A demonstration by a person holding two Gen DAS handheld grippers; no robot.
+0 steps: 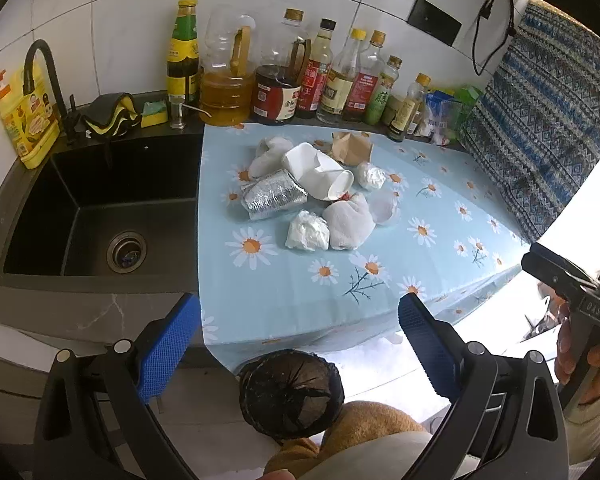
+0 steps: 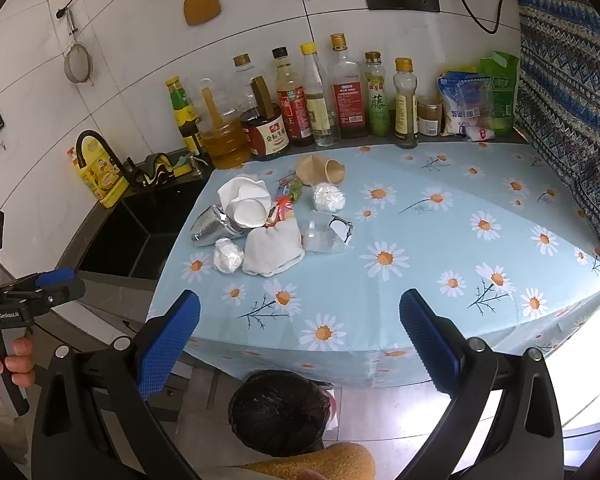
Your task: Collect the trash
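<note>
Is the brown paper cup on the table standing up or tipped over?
Tipped over. The brown cup lies on its side on the tablecloth, its open mouth facing sideways.

Hidden, cropped or unclear items:
- Trash bin [image 2: 278, 412]: black-lined; base lay behind a knee in both views.
- Colourful wrapper [image 2: 286, 204]: mostly buried under the white paper cup [image 2: 246, 204]; kind could not be told.
- Bottle labels [image 1: 332, 88]: print was too small to read.
- Sink drain [image 1: 127, 251]: contents were indistinct.
- Right gripper [image 1: 556, 276] in the left view: cut by the frame edge, jaw gap undeterminable there.
- Floor beyond the tablecloth [image 1: 380, 292]: overexposed.
</note>
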